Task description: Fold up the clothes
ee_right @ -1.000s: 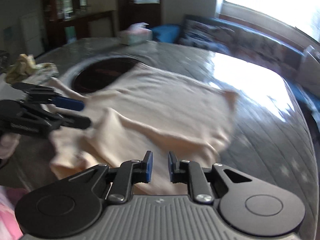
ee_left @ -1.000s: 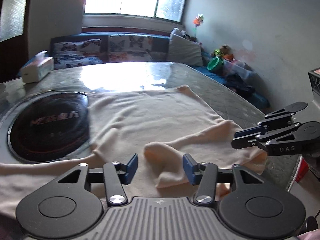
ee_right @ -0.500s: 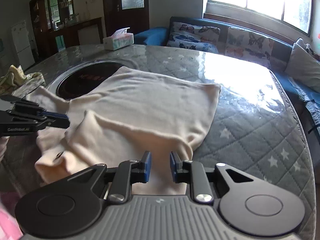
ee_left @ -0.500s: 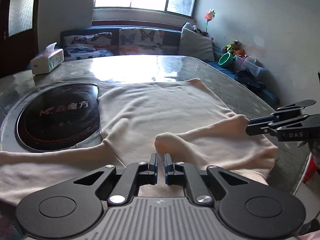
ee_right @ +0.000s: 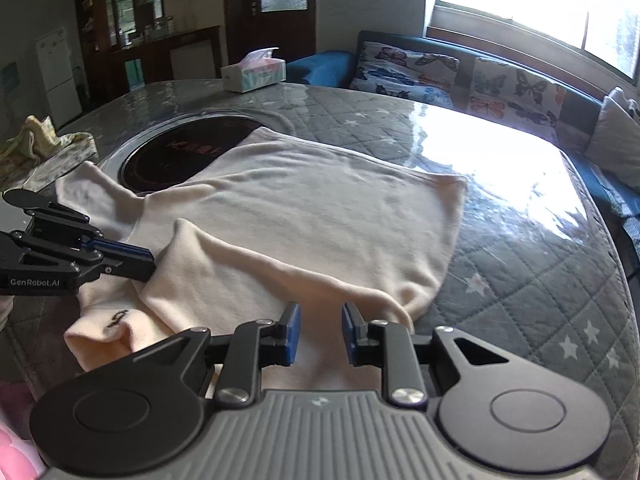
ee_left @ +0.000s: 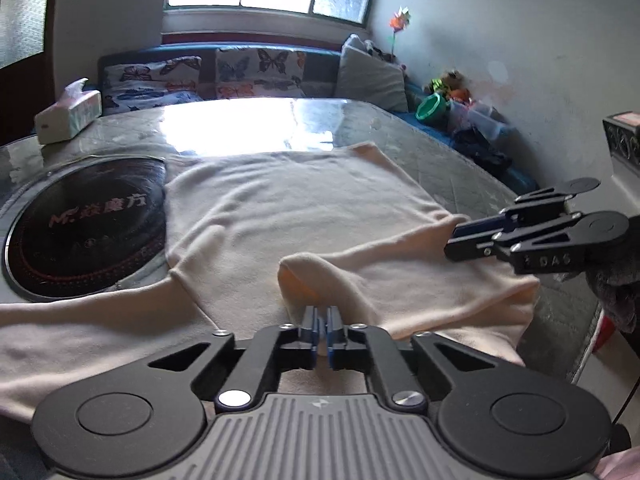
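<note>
A cream long-sleeved top (ee_left: 304, 208) lies flat on the grey quilted table, one sleeve folded across its near part. My left gripper (ee_left: 320, 330) is shut on the folded sleeve's cloth near the cuff (ee_left: 304, 276). In the right wrist view the top (ee_right: 320, 216) spreads across the table, and the left gripper (ee_right: 132, 262) pinches the sleeve at the left. My right gripper (ee_right: 319, 330) is open, its fingers just over the top's near edge, holding nothing. It shows at the right in the left wrist view (ee_left: 460, 240).
A round black hotplate (ee_left: 84, 224) is set into the table (ee_left: 460, 164) left of the top. A tissue box (ee_left: 68, 114) stands at the far left. A crumpled yellowish cloth (ee_right: 36, 148) lies at the table's left edge. A sofa with butterfly cushions (ee_left: 208, 76) stands behind.
My left gripper has closed on the folded sleeve. My right gripper has opened wider and sits over the top's near edge.
</note>
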The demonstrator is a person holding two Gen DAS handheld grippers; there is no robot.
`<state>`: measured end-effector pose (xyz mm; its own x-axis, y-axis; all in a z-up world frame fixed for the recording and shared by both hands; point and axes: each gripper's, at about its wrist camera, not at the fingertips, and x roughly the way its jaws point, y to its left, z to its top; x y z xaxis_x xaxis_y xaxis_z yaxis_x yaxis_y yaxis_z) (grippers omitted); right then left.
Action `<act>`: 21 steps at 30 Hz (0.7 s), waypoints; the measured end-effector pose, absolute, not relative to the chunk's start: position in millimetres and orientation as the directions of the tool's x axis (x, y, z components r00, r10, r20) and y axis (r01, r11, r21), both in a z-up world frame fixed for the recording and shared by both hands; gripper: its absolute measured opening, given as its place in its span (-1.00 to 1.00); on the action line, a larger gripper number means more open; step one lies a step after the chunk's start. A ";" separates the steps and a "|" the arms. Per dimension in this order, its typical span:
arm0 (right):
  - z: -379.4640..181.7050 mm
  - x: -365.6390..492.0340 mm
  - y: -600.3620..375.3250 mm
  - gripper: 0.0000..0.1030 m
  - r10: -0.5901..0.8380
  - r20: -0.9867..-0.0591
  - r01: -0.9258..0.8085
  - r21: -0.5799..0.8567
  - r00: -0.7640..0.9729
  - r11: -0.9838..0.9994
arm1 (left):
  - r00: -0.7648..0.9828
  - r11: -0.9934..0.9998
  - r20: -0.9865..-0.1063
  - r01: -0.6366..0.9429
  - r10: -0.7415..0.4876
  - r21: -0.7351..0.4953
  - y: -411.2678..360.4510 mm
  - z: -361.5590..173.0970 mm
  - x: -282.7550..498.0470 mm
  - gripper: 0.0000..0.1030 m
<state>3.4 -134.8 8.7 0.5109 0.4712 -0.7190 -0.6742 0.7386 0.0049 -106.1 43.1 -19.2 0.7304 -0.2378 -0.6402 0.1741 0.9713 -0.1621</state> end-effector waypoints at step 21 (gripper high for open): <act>-2.9 -12.4 -44.0 -0.45 0.583 -0.728 -0.834 0.028 0.361 0.551 | 0.788 0.986 -0.615 -0.078 -0.031 -0.149 104.0 -4.7 -130.5 -0.84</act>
<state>-12.4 -44.0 -2.9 0.3609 0.5830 -0.7280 -0.8341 0.5509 0.0276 -130.5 104.0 -4.7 0.7878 -0.0306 -0.6151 -0.0780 0.9858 -0.1490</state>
